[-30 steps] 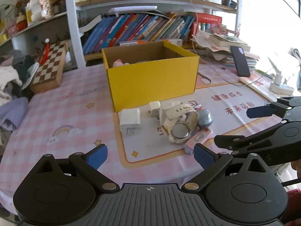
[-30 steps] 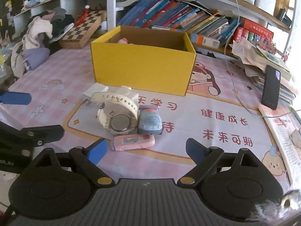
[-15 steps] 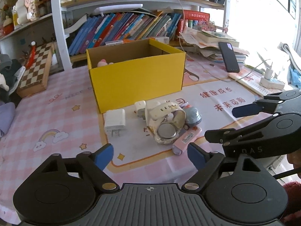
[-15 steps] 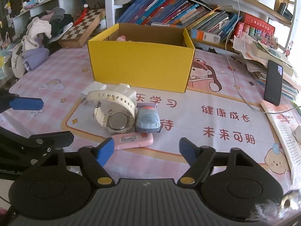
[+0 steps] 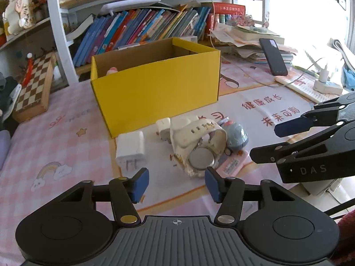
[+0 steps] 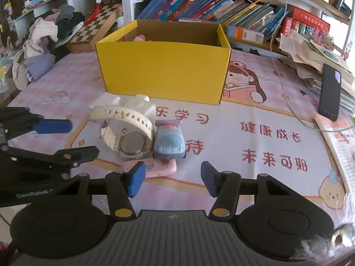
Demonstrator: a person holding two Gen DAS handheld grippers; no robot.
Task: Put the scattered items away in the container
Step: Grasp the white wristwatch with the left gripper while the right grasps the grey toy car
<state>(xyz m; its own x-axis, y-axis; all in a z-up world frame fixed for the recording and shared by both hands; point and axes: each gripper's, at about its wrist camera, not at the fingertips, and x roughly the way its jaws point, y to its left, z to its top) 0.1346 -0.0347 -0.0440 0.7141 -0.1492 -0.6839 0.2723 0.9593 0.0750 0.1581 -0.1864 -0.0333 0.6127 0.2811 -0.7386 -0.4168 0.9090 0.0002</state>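
Both your grippers have closed in on the watch [image 6: 126, 133] cluster, left gripper [image 5: 176, 182] and right gripper [image 6: 173, 178] spread and empty; yellow box [image 6: 163, 68] waits behind.

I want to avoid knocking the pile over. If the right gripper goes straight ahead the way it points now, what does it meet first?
Most likely the pink flat case, lying just past the open right gripper, partly behind its left finger. The blue toy car sits right behind it, beside the white watch. Depth is uncertain in the fisheye.
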